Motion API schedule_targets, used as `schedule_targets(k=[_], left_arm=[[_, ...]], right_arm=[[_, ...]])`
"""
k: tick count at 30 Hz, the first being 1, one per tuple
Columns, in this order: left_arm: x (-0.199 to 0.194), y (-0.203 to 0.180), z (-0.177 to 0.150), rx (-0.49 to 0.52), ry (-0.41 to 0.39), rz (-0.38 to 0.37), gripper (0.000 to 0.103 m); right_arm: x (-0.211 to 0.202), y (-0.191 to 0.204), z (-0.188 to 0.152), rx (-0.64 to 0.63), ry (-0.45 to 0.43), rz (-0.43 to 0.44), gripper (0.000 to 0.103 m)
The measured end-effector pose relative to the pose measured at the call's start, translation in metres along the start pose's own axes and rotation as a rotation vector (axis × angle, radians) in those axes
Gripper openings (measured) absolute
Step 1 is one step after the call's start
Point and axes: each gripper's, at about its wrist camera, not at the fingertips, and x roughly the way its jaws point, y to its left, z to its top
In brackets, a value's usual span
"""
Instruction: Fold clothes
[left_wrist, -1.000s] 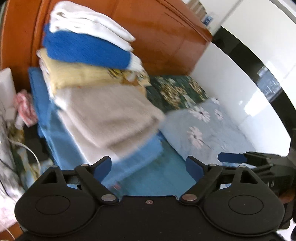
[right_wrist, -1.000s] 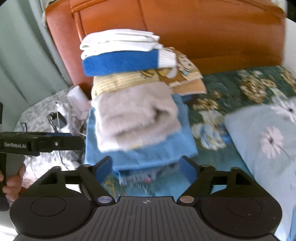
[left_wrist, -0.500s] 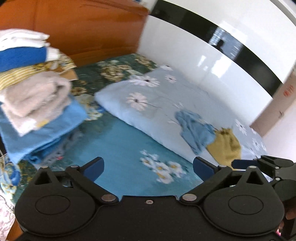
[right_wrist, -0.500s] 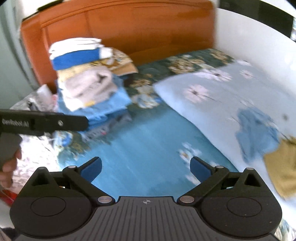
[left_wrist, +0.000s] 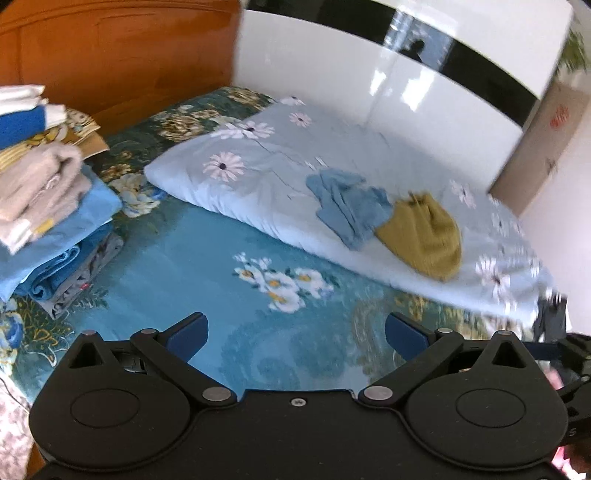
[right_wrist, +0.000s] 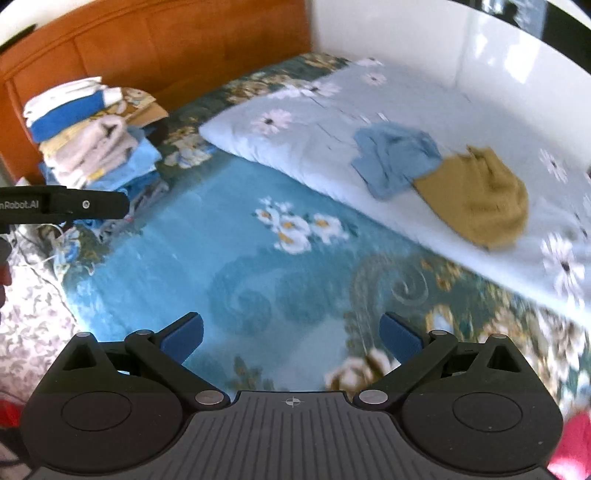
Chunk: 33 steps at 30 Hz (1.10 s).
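both grippers have swung away from the folded stack (right_wrist: 92, 136) toward open bed. the left gripper (left_wrist: 295, 332) and right gripper (right_wrist: 291, 328) gape wide, empty, over the teal sheet (right_wrist: 221, 236) — the crumpled blue garment (right_wrist: 395, 158) and mustard garment (right_wrist: 480, 199) lie touching on the pale quilt (right_wrist: 303, 136), well ahead and to the right.

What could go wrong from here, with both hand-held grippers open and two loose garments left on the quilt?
1. The crumpled light-blue garment and the mustard-yellow garment touch, perhaps overlap; a grab at the seam could lift both.
2. They lie on the soft pale floral quilt; open jaws may pinch quilt fabric too.
3. The tall stack of folded clothes looks uneven; adding another piece could topple it.
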Motion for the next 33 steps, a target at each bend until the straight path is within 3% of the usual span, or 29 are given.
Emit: schedule_targets(k=[10, 15, 24, 33], left_arm=[[-0.001, -0.017, -0.019, 0.163, 0.053, -0.041, 0.101], [0.007, -0.003, -0.019, 0.225, 0.107, -0.068, 0.101], [0.0, 0.02, -0.026, 0.3, 0.068, -0.073, 0.101], [-0.009, 0.012, -0.033, 0.365, 0.046, -0.057, 0.101]], right_arm=[[-0.016, -0.001, -0.045, 0.238, -0.025, -0.022, 0.103], [-0.026, 0.02, -0.051, 0.319, -0.061, -0.111, 0.103], [-0.044, 0.059, -0.059, 0.35, -0.096, -0.232, 0.103], [-0.05, 0.063, -0.069, 0.4, -0.084, -0.219, 0.103]])
